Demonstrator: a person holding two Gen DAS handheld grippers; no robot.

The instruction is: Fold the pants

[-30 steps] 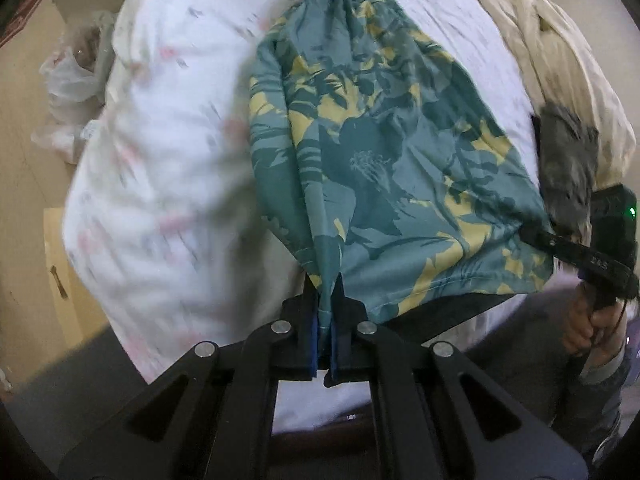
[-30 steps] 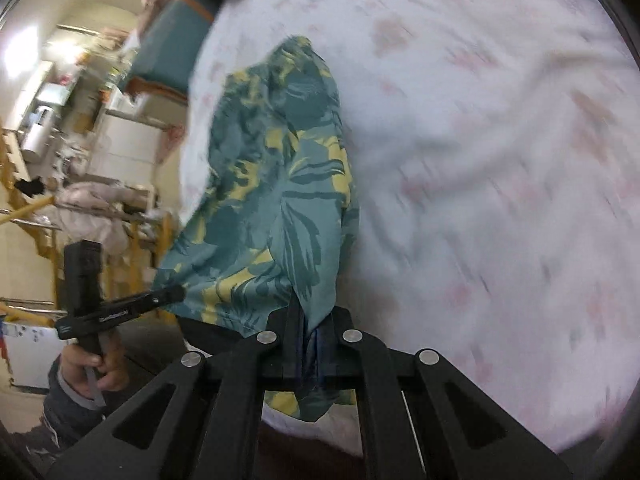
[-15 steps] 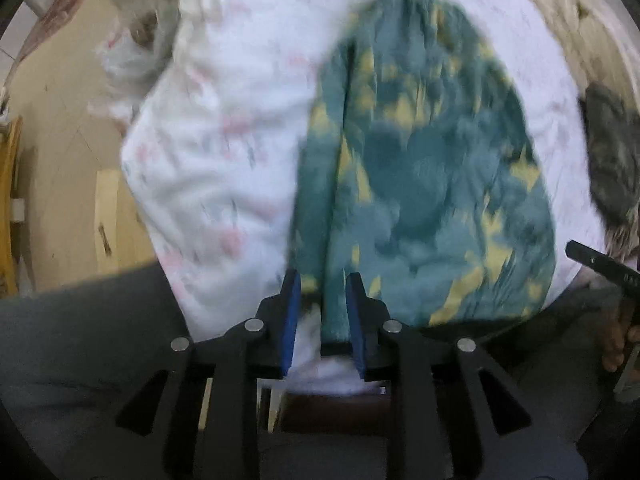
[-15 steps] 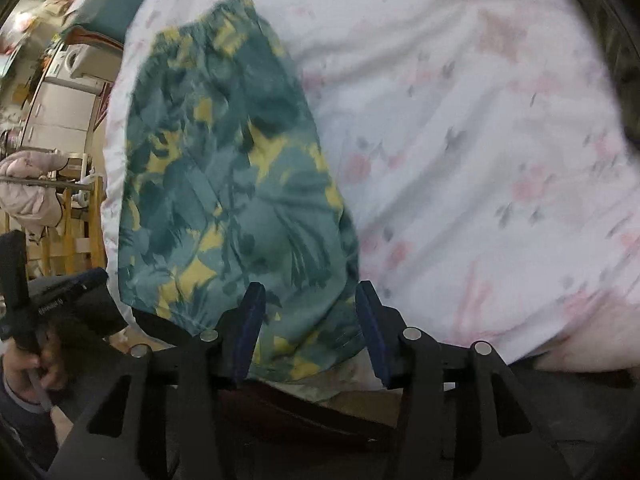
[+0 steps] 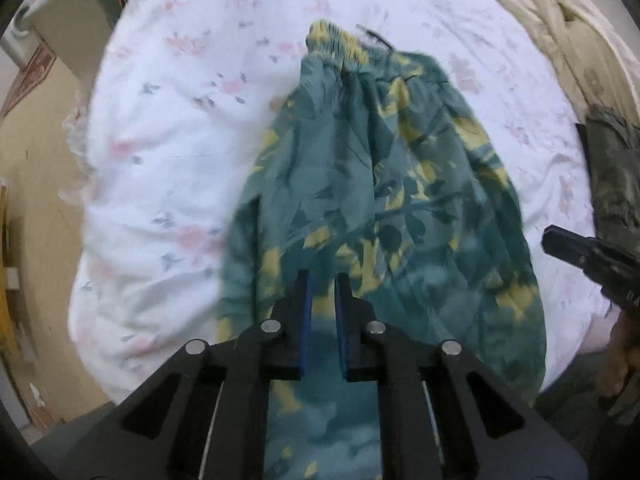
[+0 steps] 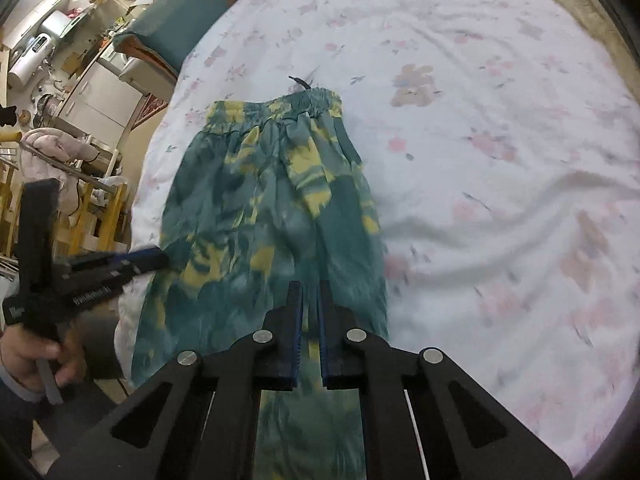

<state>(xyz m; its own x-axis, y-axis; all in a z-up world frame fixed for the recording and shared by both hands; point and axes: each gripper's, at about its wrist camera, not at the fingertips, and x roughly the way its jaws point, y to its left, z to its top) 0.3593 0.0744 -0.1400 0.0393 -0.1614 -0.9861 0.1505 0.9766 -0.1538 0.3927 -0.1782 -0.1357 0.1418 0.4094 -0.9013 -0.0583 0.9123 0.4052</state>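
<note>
Teal pants with a yellow leaf print [image 5: 384,208] lie flat on the white floral bedsheet [image 5: 168,160], waistband at the far end. They also show in the right wrist view [image 6: 256,216]. My left gripper [image 5: 321,280] is open with a small gap and hovers over the near hem on the left side. My right gripper [image 6: 310,290] is open with a small gap over the near hem on the right side. Neither holds cloth. Each gripper shows in the other's view: the right one [image 5: 592,260] and the left one [image 6: 100,272].
A cream blanket [image 5: 560,28] and a dark garment [image 5: 616,176] lie at the bed's right side. Left of the bed are the floor, a wooden rack [image 6: 80,208], a teal chair [image 6: 180,20] and cabinets. The bed edge runs close below the pants' hem.
Both grippers were shut on the pants' hem a second ago. They let go, opened, and now stand over the pants, which lie spread flat on the bed.
</note>
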